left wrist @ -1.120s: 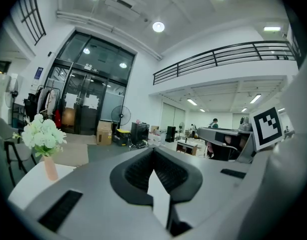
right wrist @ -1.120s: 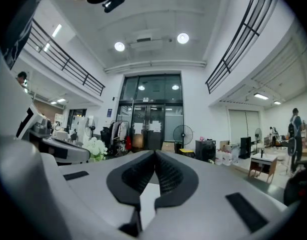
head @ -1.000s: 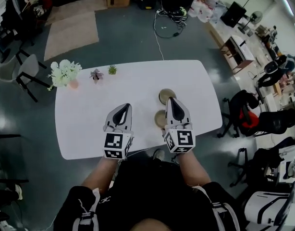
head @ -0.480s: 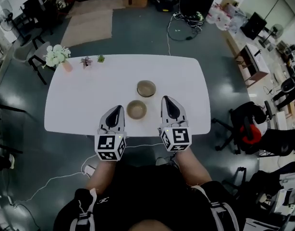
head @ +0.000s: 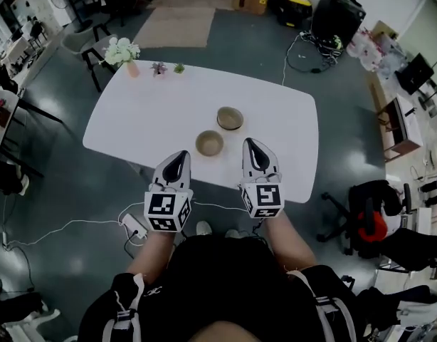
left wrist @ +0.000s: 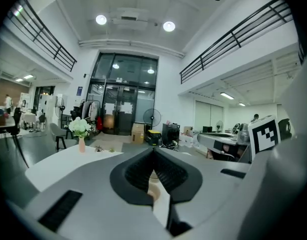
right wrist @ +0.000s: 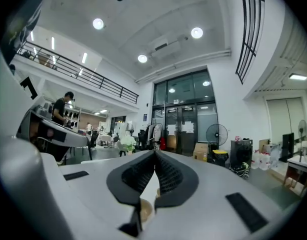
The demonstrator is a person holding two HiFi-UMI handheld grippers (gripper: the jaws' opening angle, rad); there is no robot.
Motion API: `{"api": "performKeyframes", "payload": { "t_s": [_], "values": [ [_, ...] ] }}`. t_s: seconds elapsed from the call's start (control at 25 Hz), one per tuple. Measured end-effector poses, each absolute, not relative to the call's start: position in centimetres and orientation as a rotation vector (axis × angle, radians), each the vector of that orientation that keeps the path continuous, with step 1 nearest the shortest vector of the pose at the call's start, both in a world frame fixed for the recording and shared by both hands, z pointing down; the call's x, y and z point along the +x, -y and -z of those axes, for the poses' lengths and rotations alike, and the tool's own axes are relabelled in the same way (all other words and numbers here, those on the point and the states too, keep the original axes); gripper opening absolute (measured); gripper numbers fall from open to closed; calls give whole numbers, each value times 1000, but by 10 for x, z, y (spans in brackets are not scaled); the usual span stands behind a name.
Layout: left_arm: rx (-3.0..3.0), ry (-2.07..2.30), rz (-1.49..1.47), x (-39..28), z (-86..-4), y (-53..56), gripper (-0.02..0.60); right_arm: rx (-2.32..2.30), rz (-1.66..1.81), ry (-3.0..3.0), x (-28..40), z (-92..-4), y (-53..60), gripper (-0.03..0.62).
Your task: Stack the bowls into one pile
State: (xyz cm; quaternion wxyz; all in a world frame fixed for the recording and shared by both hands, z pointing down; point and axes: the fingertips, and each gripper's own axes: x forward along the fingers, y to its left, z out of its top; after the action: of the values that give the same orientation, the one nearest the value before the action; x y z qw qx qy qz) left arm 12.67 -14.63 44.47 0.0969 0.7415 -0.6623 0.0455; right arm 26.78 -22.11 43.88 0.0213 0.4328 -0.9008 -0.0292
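Two tan bowls stand apart on the white table: the far bowl and the near bowl. Both are upright and empty. My left gripper hovers at the table's near edge, just left of and short of the near bowl, shut with nothing in it. My right gripper is over the table to the right of the near bowl, also shut and empty. In the left gripper view, a sliver of a tan bowl shows below the closed jaws. The right gripper view shows a bit of bowl the same way.
A vase of white flowers and two small potted plants stand at the table's far left corner. A power strip and cables lie on the floor by the near edge. Office chairs stand to the right.
Both grippers have drawn back toward the table's near edge. The near bowl, earlier partly hidden by the right gripper, now shows in full between them. The bowls have not moved.
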Motion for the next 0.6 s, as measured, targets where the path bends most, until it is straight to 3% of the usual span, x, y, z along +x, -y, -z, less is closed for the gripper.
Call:
{"api": "performKeyframes", "payload": {
  "t_s": [0.16,0.24,0.6],
  "values": [
    [2176,2034,-130,119,-437,135,14,1169,99,2836,244,-449,215,27],
    [2174,2063,-137,113,-434,134,14,1016,72,2841,224,-463,215,141],
    [2045,2156,-130,66,-442,117,14,513,152,2543,141,-573,204,187]
  ]
}}
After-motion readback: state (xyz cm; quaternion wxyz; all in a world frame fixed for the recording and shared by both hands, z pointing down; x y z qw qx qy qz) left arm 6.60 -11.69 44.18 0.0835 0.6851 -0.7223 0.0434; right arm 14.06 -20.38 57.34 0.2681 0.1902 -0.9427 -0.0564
